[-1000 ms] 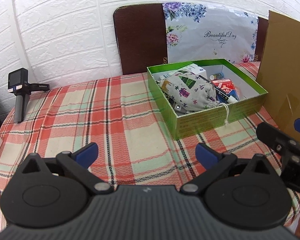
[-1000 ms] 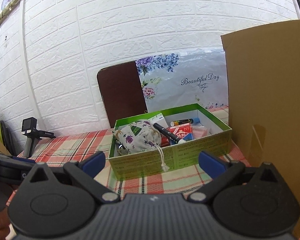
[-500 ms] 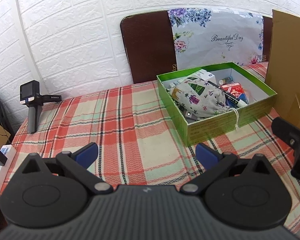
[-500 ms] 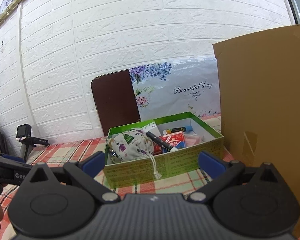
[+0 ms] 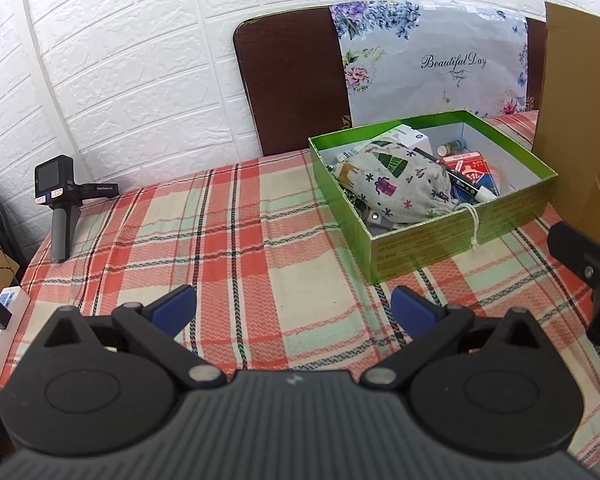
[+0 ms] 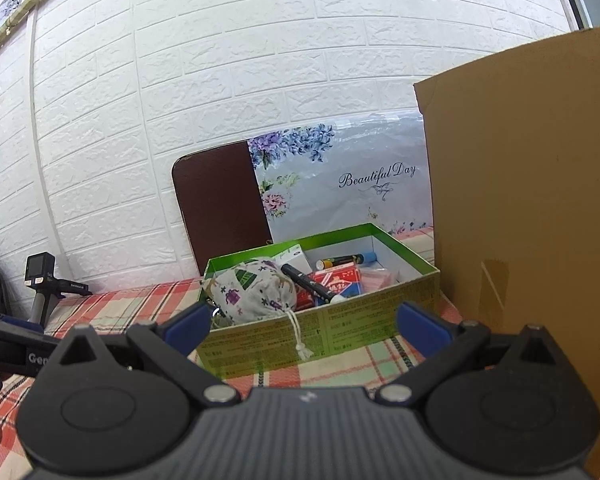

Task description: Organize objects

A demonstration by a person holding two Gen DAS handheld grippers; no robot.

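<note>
Left wrist: my left hand-held gripper (image 5: 294,308) and right hand-held gripper (image 6: 304,322) both spread, empty. Pouch (image 5: 396,186) inside green box (image 5: 452,232) on desk (image 5: 260,240). Risk: dangling drawstring (image 5: 474,226) snags fingers, drags box.

The one text you can read clearly is "Beautiful Day", in dark cursive script on the floral sheet (image 5: 436,60) leaning against the wall behind the green box (image 5: 456,236). In your right wrist view, white letters "Gen" show on the left gripper (image 6: 16,354). Fine print on the box front is too small to read.
</note>
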